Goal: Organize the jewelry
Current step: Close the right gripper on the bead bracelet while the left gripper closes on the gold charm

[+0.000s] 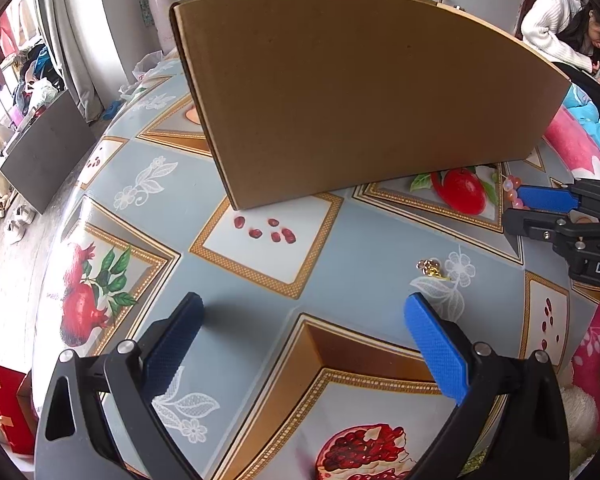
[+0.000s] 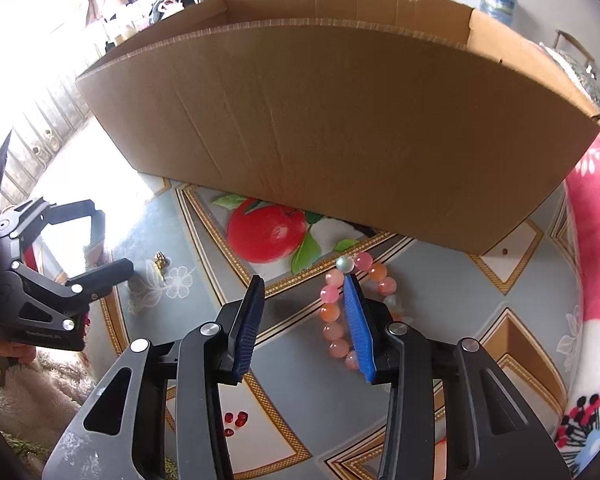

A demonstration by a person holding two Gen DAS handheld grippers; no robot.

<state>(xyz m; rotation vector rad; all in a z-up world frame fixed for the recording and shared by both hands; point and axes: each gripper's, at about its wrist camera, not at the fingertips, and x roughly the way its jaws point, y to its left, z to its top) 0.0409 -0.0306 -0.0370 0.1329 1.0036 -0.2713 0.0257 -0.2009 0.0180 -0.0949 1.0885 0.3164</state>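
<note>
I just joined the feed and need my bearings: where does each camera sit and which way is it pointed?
Left wrist: sits on the left tongs, angled down at the table and cardboard box; its blue fingers stand wide apart, and the right tongs reach in.
Right wrist: sits on the right tongs, angled down at the bead bracelet; the left tongs and a hand show.
Shared: box, table, small gold trinket.
</note>
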